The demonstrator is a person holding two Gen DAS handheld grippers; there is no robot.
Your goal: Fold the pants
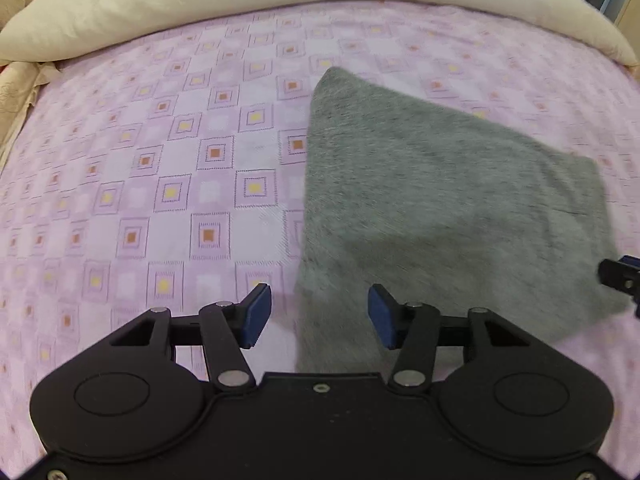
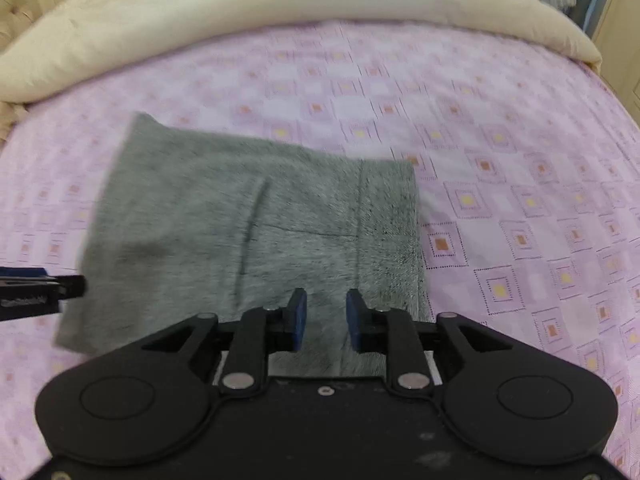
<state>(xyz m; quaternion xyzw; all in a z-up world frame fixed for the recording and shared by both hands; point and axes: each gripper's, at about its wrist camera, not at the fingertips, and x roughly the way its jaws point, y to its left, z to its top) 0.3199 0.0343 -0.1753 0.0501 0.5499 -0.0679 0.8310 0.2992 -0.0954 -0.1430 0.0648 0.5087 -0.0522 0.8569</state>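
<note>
Left wrist view: the grey pants (image 1: 440,200) lie folded into a compact block on the pink patterned bedsheet (image 1: 160,160), with the cream duvet (image 1: 200,0) beyond their far edge. The left gripper (image 1: 319,316) hangs over the pants' near left edge, jaws apart, nothing between them.

Right wrist view: the right gripper (image 2: 326,318) sits above the pants' (image 2: 240,220) near edge by the waistband (image 2: 388,220), jaws partly apart and gripping nothing.

The fold looks nearly finished; any next move calls for taking the near edge with both grippers, or smoothing.

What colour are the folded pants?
The folded fabric pants are grey, clearest in the right wrist view.
</note>
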